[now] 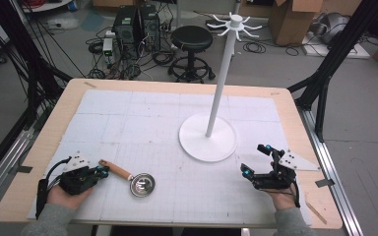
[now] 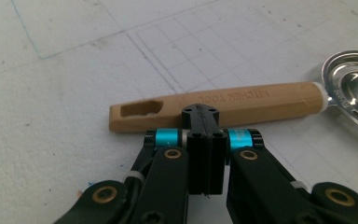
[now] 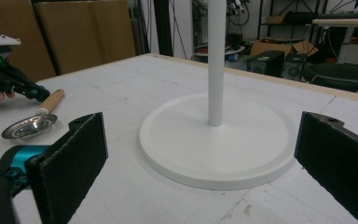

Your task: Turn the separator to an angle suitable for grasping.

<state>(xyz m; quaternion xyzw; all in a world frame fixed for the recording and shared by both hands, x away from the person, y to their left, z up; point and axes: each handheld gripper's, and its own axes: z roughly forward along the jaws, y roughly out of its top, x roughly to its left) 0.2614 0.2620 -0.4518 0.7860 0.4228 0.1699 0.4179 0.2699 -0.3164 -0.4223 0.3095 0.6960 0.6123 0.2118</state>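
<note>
Now the left gripper (image 1: 102, 171) lies low near the front left corner of the table (image 1: 54, 118), in the person's left hand (image 1: 69, 194). Its two jaws are pressed together with nothing between them, and their tips are just beside the wooden handle (image 2: 223, 105) of a small metal strainer (image 1: 137, 181). In the left gripper view the closed tips stand in front of the middle of the handle; if they touch it I cannot tell. The handle lies flat on the white gridded mat (image 1: 142, 113) and has a slot near its free end. The shiny bowl (image 2: 352, 91) of the strainer rests on the mat, further toward the middle of the table.

The right gripper (image 1: 256, 160) is at the front right side, held in the right hand (image 1: 283, 196). Its jaws are spread wide and hold nothing. In the right gripper view they frame the round base (image 3: 214, 144) of a white stand (image 1: 221, 83), which is upright near the middle of the mat, well apart from the strainer.
</note>
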